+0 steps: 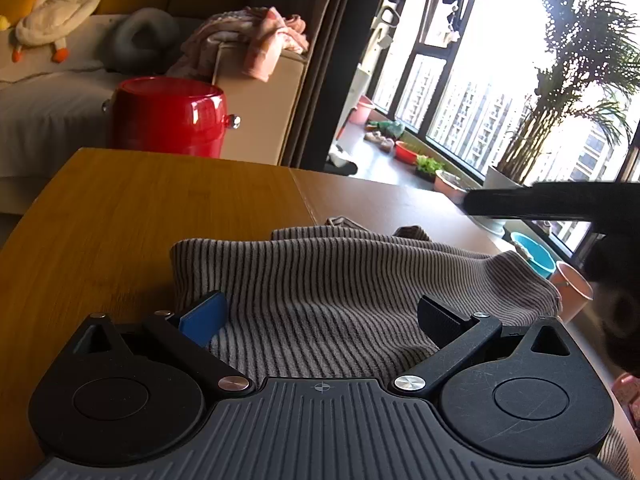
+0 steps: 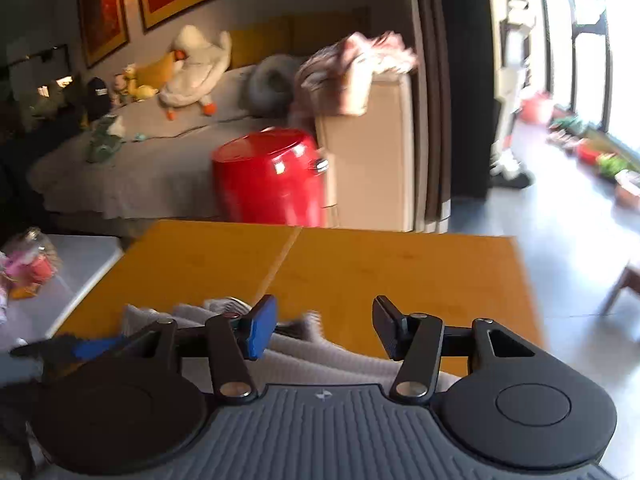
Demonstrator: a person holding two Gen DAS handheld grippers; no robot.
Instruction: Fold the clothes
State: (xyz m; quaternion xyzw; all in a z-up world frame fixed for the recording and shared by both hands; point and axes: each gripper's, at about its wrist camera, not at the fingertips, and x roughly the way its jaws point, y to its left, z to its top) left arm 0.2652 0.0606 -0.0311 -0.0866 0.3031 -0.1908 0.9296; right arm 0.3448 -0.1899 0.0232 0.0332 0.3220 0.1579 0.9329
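A grey striped garment (image 1: 340, 280) lies bunched on the wooden table (image 1: 160, 208). My left gripper (image 1: 320, 316) is open, low over the near part of the garment, with the cloth between and under its fingers. My right gripper (image 2: 324, 328) is open above the table (image 2: 400, 272); the garment (image 2: 320, 356) lies below and to the left of it, blurred. The right gripper's dark body shows at the right edge of the left wrist view (image 1: 560, 200). The left gripper shows at the lower left of the right wrist view (image 2: 80, 350).
A red drum-shaped stool (image 1: 168, 116) stands beyond the table's far edge. A sofa (image 1: 48, 92) with a plush goose (image 1: 60, 12) and a pile of pink clothes (image 1: 256, 36) is behind. Plants and buckets line the window (image 1: 480, 100) to the right.
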